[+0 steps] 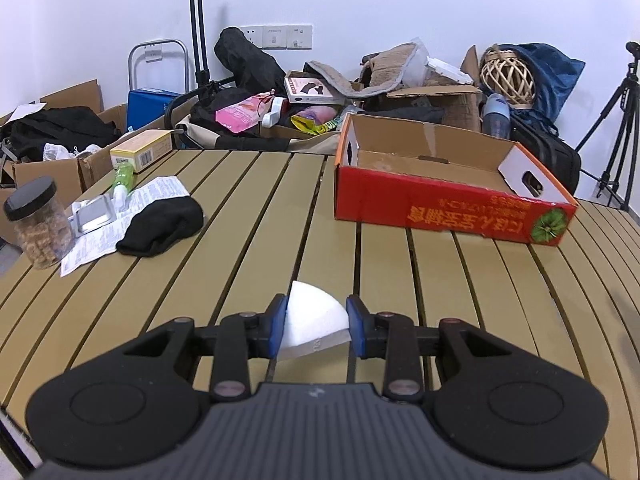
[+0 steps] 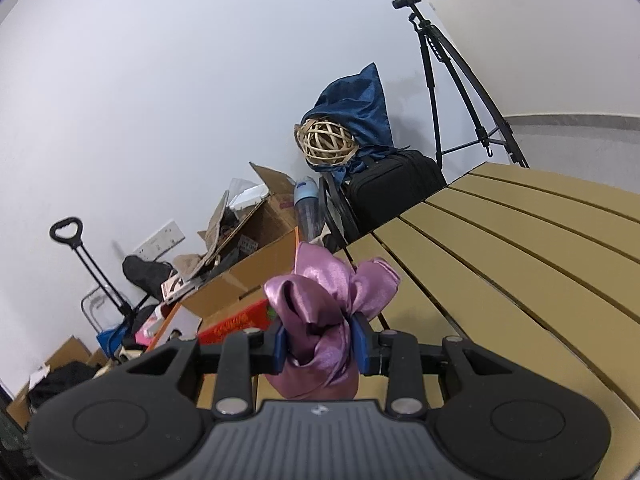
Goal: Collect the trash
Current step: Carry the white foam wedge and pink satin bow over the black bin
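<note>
Both grippers loaded up over the slatted tabletop point(image 1: 248, 216)

Left gripper point(image 1: 316, 328) pinching a white foam wedge point(image 1: 312, 316) low over the near slats, red cardboard box point(image 1: 448, 208) sitting far right, open side up. Right gripper point(image 2: 320, 344) clamped on a bunched purple satin cloth point(image 2: 324, 312), tilted, with the red box just past it on the left.

Red box point(image 2: 236, 326) mostly hidden behind right fingers point(image 2: 280, 344).

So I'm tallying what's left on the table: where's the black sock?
In the left wrist view, the black sock lies on the table's left side, on a printed paper sheet, right of the cookie jar.
</note>
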`<control>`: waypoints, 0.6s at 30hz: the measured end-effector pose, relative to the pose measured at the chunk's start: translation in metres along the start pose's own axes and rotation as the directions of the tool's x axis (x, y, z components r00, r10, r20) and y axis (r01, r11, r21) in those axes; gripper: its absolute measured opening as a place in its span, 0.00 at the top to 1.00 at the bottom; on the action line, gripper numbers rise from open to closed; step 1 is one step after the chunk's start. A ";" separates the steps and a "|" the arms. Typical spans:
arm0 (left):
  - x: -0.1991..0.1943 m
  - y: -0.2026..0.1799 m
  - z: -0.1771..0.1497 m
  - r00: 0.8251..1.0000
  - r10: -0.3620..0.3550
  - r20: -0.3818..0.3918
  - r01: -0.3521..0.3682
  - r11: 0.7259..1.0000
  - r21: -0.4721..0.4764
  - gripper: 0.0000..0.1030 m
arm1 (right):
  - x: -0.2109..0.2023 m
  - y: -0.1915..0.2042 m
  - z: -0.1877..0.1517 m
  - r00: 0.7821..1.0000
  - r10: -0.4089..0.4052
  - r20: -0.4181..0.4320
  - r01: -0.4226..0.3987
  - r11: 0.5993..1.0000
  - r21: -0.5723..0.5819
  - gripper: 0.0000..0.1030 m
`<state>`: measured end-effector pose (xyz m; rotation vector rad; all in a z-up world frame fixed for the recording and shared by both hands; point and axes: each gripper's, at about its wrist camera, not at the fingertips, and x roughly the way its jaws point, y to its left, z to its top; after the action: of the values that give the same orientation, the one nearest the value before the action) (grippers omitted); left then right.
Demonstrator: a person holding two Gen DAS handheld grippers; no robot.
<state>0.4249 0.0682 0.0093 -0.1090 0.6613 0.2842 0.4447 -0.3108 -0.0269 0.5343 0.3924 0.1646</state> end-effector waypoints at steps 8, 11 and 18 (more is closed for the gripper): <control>-0.042 0.008 -0.025 0.999 -0.027 0.016 0.027 1.000 0.001 0.68 | -0.039 0.009 -0.032 1.000 0.003 -0.025 -0.005 0.997 -0.082 0.70; -0.057 0.011 -0.036 0.999 -0.039 0.021 0.039 0.999 0.006 0.68 | -0.055 0.013 -0.041 1.000 0.007 -0.028 -0.011 0.992 -0.126 0.70; -0.094 0.011 -0.070 0.995 -0.097 0.036 0.096 0.995 0.030 0.68 | -0.093 0.019 -0.063 0.998 0.036 -0.048 -0.044 0.980 -0.193 0.70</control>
<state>0.3098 0.0445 0.0123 -0.1080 0.6210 0.1832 0.3326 -0.2886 -0.0368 0.3470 0.4037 0.2511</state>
